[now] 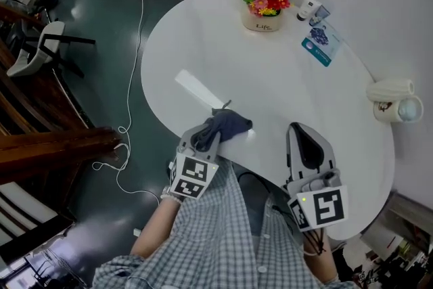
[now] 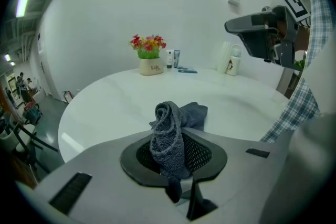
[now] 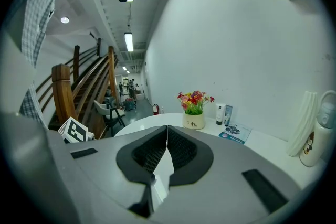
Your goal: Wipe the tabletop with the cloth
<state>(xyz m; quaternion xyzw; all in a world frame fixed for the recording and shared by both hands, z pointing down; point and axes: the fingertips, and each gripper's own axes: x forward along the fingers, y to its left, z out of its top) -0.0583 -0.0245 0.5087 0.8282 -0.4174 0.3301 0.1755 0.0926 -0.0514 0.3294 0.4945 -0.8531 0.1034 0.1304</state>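
A dark grey cloth (image 1: 225, 125) hangs bunched from my left gripper (image 1: 206, 135), which is shut on it at the near left rim of the round white table (image 1: 270, 88). In the left gripper view the cloth (image 2: 172, 136) stands as a twisted roll between the jaws, its loose end lying on the tabletop beyond. My right gripper (image 1: 310, 145) hovers over the near right part of the table, shut with nothing between its jaws; its tips meet in the right gripper view (image 3: 167, 128).
At the far side stand a pot of flowers (image 1: 262, 0), a small tube (image 1: 309, 9) and a blue leaflet (image 1: 321, 42). A white mug and paper roll (image 1: 394, 101) sit at the right rim. A chair (image 1: 40, 51) and white cable (image 1: 128, 112) occupy the floor left.
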